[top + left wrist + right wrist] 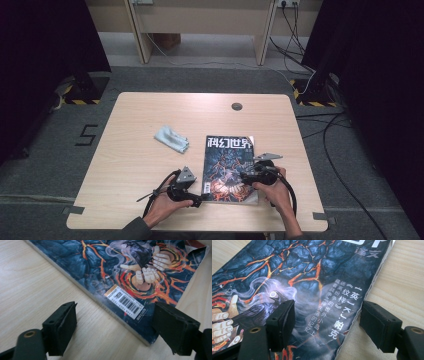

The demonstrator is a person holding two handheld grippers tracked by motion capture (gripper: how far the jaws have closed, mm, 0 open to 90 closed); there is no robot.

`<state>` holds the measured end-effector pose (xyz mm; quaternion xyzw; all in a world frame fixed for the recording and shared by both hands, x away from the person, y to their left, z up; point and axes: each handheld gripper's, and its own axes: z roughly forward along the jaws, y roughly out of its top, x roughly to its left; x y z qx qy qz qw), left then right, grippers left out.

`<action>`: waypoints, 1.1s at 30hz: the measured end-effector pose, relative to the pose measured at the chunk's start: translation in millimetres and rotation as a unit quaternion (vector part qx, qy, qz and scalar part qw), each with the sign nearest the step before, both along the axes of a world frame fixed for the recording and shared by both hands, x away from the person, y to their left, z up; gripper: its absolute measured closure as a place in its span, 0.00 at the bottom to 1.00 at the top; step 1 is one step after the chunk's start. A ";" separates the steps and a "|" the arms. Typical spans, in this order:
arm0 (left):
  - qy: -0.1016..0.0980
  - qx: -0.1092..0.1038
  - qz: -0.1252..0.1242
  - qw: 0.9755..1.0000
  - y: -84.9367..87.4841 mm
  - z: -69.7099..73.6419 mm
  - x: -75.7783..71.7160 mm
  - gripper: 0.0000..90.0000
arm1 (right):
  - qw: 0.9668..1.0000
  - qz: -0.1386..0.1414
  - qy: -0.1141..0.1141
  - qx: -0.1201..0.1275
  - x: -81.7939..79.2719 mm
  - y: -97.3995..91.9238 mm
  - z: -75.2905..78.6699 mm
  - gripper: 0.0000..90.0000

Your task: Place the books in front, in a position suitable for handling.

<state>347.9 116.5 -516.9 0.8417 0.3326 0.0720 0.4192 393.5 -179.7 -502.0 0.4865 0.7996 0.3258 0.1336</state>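
A magazine (229,170) with a dark lava-and-orange cover and white title characters lies flat on the wooden table (125,165), right of centre near the front. My left gripper (199,201) sits low at the magazine's near left corner. In the left gripper view its jaws (113,327) stand open, astride the spine edge by the barcode on the magazine (100,267), with the pads apart from it. My right gripper (243,176) hovers over the magazine's right side. Its jaws (325,322) are open, one over the cover of the magazine (299,272) and one over bare wood beyond the page edge.
A crumpled light blue cloth (171,138) lies left of the magazine's top. A round cable hole (236,106) sits near the table's far edge. Cables run over the floor at the right, and dark curtains flank both sides.
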 end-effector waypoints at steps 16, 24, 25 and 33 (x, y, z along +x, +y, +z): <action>0.005 0.024 -0.001 1.000 16.5 3.8 -13.4 0.30 | 1.000 0.024 -0.001 -0.001 -6.4 32.0 -0.9 0.31; 0.009 0.032 0.016 0.999 28.8 4.9 -16.4 0.29 | 0.999 0.032 -0.002 0.004 -4.8 45.5 -2.1 0.31; 0.009 0.032 0.016 0.999 28.8 4.9 -16.4 0.28 | 0.999 0.032 -0.002 0.004 -4.8 45.5 -2.1 0.31; -0.004 0.039 0.013 0.999 26.3 6.2 -19.9 0.32 | 1.000 0.031 0.000 0.003 -1.9 48.5 -1.9 0.31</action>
